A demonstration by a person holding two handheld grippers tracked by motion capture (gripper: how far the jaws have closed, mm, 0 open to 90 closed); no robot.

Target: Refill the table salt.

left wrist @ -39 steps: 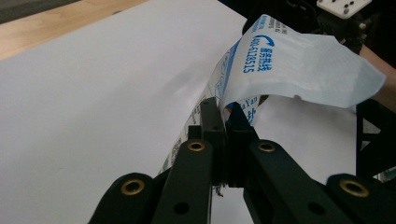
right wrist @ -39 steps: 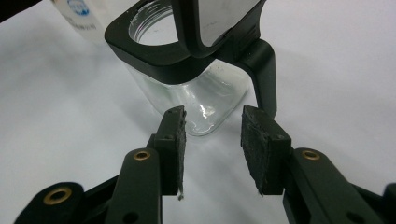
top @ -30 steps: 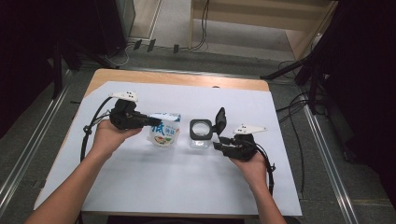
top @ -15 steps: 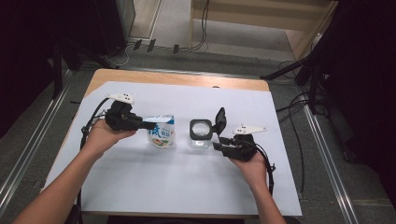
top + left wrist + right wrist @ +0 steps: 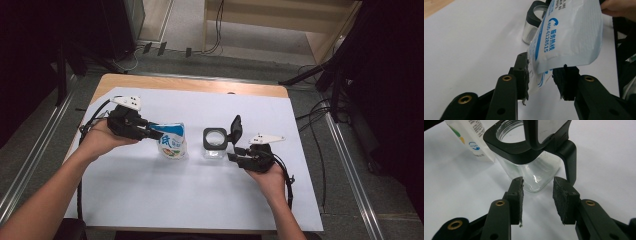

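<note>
A white and blue printed pouch (image 5: 172,142) stands upright on the white sheet, left of a clear glass jar (image 5: 215,145). The jar has a black square collar, and its black flip lid (image 5: 235,129) stands open. My left gripper (image 5: 152,132) reaches the pouch from the left. Its jaws have just been opening. In the left gripper view the pouch's lower edge (image 5: 566,37) hangs between the parted pads of my left gripper (image 5: 544,75), unpressed. My right gripper (image 5: 234,154) sits just right of the jar. It (image 5: 537,195) is open, and the jar (image 5: 529,170) lies beyond its tips.
A white sheet (image 5: 200,200) covers most of the wooden table (image 5: 190,82). Cables trail from both grippers along the table sides. Around the table is grey floor, with metal rails at left and right and dark equipment behind.
The pouch went from lying tilted toward the jar to standing upright. My left gripper drew back slightly to the left and its jaws parted. The right gripper kept still.
</note>
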